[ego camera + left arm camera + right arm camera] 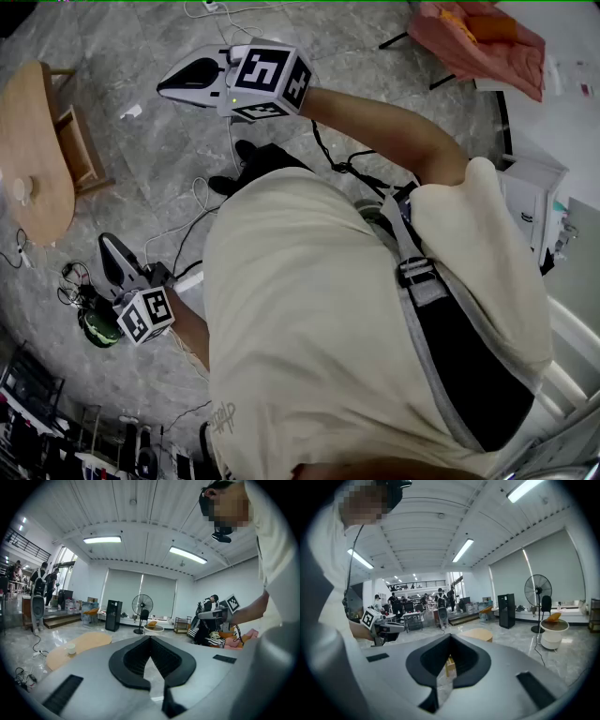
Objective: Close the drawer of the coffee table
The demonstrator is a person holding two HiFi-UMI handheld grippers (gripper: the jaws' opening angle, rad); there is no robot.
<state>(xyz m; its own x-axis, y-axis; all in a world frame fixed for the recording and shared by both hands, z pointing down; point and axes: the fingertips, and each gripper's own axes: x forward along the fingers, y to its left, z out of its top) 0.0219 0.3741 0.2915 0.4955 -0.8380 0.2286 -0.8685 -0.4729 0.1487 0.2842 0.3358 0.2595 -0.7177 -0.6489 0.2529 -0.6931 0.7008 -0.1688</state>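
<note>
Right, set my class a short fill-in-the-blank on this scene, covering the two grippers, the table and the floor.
The left gripper and the right gripper both have their jaws ___, holding nothing.
On the wooden table stands a small white ___.
Cables lie on the grey ___.
Missing words: shut; cup; floor.

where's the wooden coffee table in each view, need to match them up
Head view: the coffee table sits at the left edge, seen from above.
Left gripper view: lower left, left of the jaws, with a white cup on it.
Right gripper view: centre, just above the jaw tips.
Shared landmark: the standing fan links both gripper views; the cup links head and left.
</note>
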